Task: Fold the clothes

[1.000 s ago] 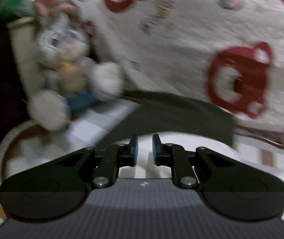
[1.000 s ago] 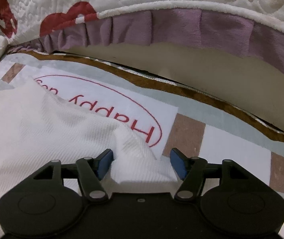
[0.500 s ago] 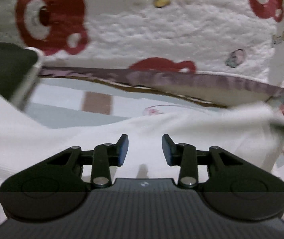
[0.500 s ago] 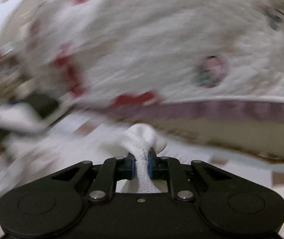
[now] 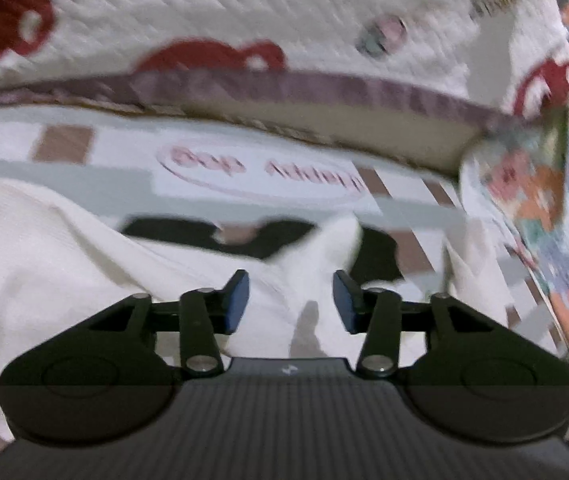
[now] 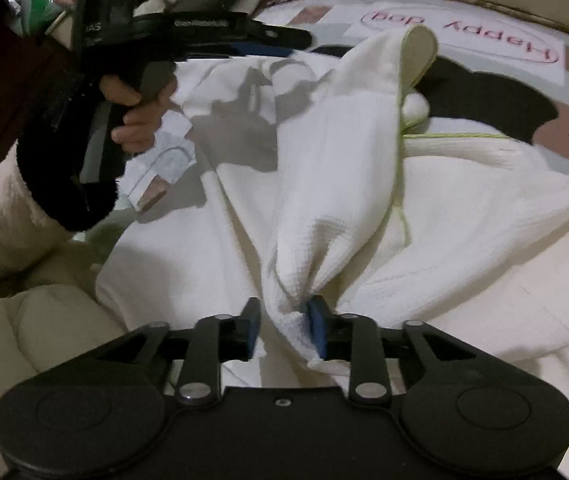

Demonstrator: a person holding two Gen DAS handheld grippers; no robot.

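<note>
Right gripper: pinching a bunched fold of the white garment between its blue pads, so the cloth rises from the pinch in a tented ridge running straight ahead of it.
Left gripper: spread wide, nothing between the pads, hovering just above the same garment; a raised peak of cloth sits just ahead of the gap.
Where the garment is: right under and ahead of both grippers, spread in loose rumpled heaps over the bed's printed sheet, with a black piece showing just beyond it.
How far along: I'd say not folded yet. No flat panels or clean edges anywhere, just bunches and creases. Whether this is a fold being carried over or just straightening out, can't tell.
Left hand: seen from the right gripper's camera, ahead and off to its left, wrapped around the handle, gripper pointing level across the far edge of the cloth, fuzzy sleeve trailing back.
Beyond: quilted blanket with red prints past the sheet.
</note>
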